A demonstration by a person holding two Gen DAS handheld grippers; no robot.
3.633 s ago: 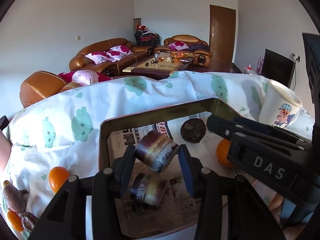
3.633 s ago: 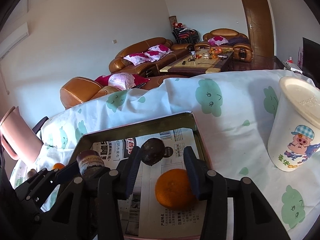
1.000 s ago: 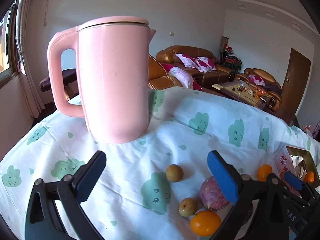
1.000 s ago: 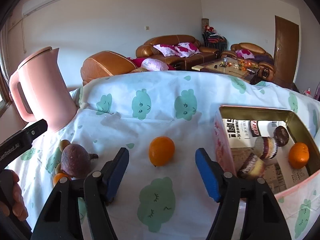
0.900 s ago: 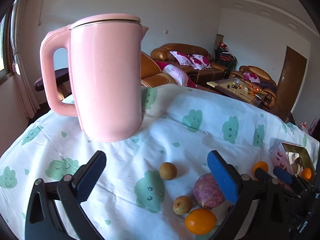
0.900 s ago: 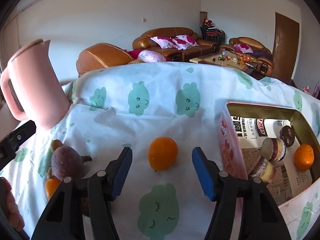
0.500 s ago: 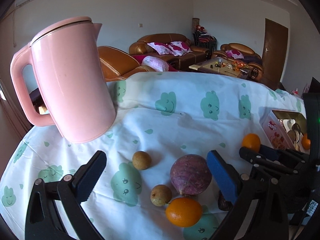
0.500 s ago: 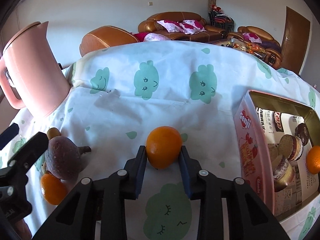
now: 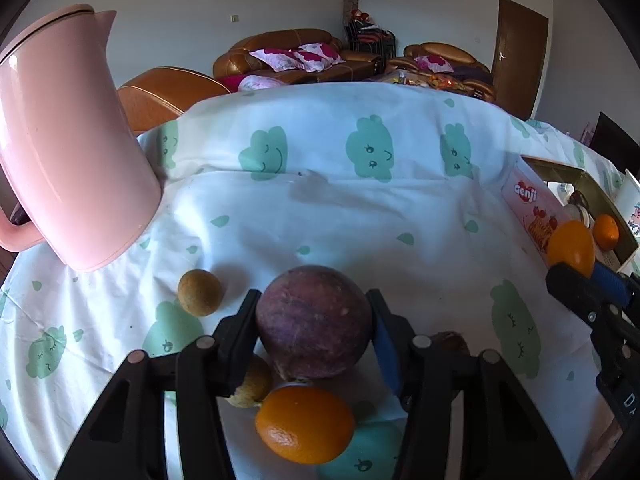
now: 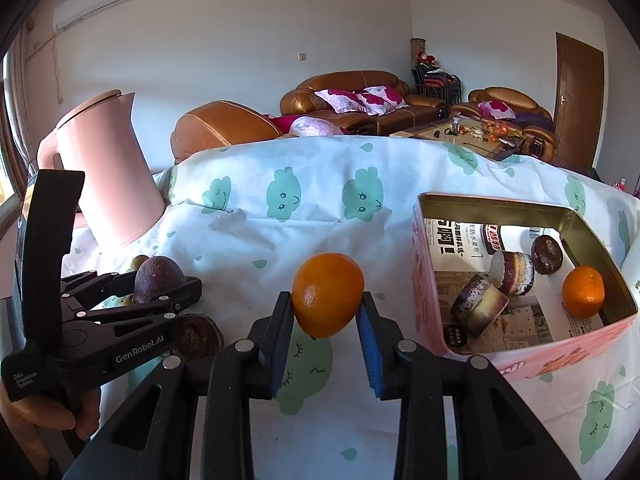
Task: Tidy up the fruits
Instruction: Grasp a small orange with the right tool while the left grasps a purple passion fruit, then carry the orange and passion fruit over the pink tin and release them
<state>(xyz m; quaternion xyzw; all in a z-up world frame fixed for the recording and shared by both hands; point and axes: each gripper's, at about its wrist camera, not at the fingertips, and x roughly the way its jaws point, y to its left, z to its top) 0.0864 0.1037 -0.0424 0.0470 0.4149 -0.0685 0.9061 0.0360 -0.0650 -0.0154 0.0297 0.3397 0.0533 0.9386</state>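
Just closed: left gripper (image 9: 314, 322) pinching purple fruit (image 9: 314, 320); right gripper (image 10: 323, 312) clamping orange (image 10: 327, 294), ready for tin (image 10: 424, 276).

On the tablecloth (image 10: 320, 208) the kettle (image 10: 108, 176) stands far left, the tin (image 10: 520, 360) far right with cakes (image 10: 512, 272) and an orange (image 10: 583, 291) inside on newspaper (image 10: 460, 240), and fruit (image 9: 199, 292) lies between, nearer the kettle.
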